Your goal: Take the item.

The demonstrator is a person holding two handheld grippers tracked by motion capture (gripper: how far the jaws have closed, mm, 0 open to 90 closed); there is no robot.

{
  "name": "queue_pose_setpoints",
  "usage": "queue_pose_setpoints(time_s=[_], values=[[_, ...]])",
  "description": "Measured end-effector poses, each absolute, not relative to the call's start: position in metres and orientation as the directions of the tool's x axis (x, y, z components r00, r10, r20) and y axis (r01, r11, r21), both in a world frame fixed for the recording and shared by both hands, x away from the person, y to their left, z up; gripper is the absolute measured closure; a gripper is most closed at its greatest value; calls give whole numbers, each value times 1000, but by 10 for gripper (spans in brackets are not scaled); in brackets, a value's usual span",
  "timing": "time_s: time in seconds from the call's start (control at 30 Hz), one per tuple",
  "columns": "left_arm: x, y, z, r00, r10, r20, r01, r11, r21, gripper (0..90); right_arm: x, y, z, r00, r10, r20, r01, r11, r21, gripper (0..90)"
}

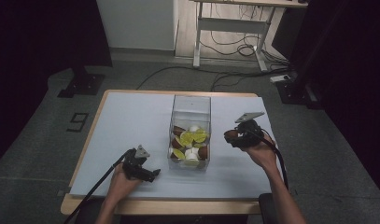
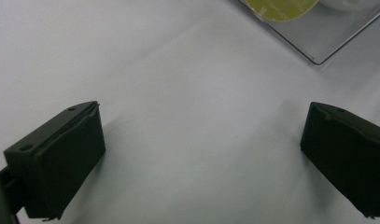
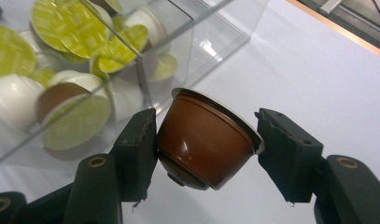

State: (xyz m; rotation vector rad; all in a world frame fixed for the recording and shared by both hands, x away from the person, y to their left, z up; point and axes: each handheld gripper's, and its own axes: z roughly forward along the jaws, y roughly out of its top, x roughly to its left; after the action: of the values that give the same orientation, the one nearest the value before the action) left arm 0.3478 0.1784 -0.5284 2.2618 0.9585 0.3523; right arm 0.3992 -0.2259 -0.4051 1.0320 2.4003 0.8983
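The right claw [image 3: 206, 140] holds a glossy brown coffee capsule [image 3: 204, 140], a small tapered cup of smooth plastic or metal with a thin flat rim, pinched across its flanks between the two black jaws; in the high view that claw [image 1: 235, 135] hangs just to the right of the clear rectangular plastic box [image 1: 191, 103] that stands mid-bench, with the capsule [image 1: 231, 134] above the pale, matte bench top [image 1: 131, 121] and still outside the box. The likeliest trouble is a slip: the capsule's wall is slick and sloped, the grip bites on a cone tilted between the jaws rather than square, and one pad seems to catch at the rim, so any jolt or tilt of the hand could let it squirt out and roll off across the bench. A second risk is the box wall itself, thin, hard and see-through, easy to misjudge; a low approach could knock the rim, shove the light box or tip it. The box already holds a loose heap of capsules [image 1: 191, 142], brown and white cups with yellow-green foil lids, and a drop from height could bounce off those rounded, slippery shapes and out again. The left claw [image 2: 201, 154] rests low over the bench with its jaws spread wide and nothing between them, a corner of the box in sight beyond.
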Motion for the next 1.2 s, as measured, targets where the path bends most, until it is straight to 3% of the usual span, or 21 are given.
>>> queue_pose_setpoints(time_s=[1.2], values=[[348, 178, -529, 696, 718, -5, 542, -522, 658, 0, 391, -229, -479, -662, 744, -95, 549, 567, 615, 396]])
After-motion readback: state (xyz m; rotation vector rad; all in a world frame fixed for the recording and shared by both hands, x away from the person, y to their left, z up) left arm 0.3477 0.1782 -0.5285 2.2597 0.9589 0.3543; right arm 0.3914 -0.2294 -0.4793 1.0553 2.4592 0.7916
